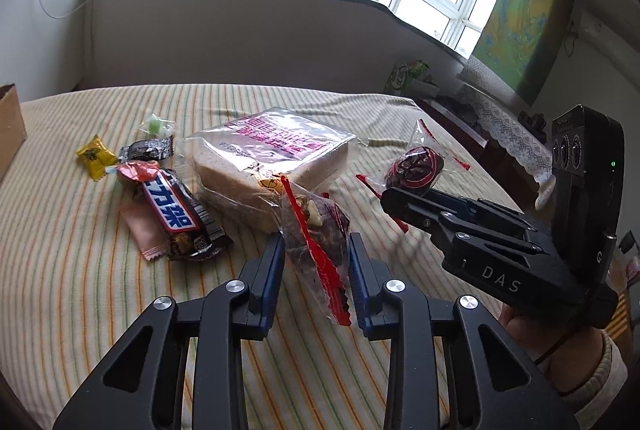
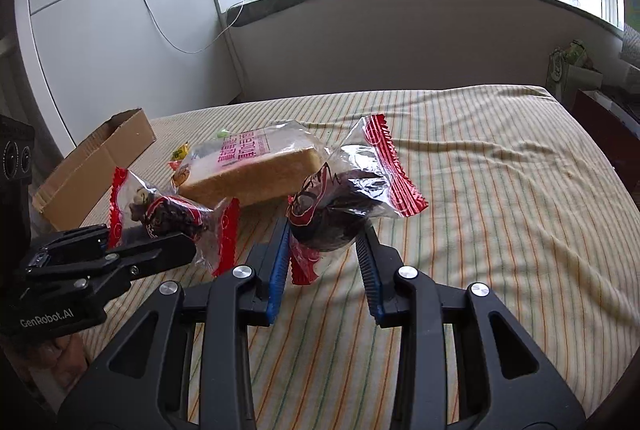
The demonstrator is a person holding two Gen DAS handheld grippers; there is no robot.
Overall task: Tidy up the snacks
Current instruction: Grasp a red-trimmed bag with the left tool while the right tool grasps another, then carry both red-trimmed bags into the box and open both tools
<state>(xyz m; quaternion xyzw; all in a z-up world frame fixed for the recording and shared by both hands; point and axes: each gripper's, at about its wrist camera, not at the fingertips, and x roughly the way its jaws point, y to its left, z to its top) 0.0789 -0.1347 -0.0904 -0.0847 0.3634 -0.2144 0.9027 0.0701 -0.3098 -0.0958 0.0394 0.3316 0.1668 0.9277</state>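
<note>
Pinching a clear, red-edged packet of dark dried fruit (image 1: 316, 230), the left gripper (image 1: 316, 250) has its blue pads pressed on the packet's sides, and the right gripper (image 2: 326, 242) likewise clamps a second red-edged packet (image 2: 340, 206) around its dark lump. Both packets seem lifted off the striped bedsheet (image 2: 500, 190). The risk, as I judge it, lies in the slick film: either packet could slide out between the pads if tilted or swung, since much of each hangs outside the jaws. Just beyond the left jaws lie the bagged sliced bread (image 1: 272, 166) and a Snickers bar (image 1: 176, 210); the cardboard box (image 2: 96, 166) sits farther left, so a loose wrapper tail could snag its rim or drag the small candies.
</note>
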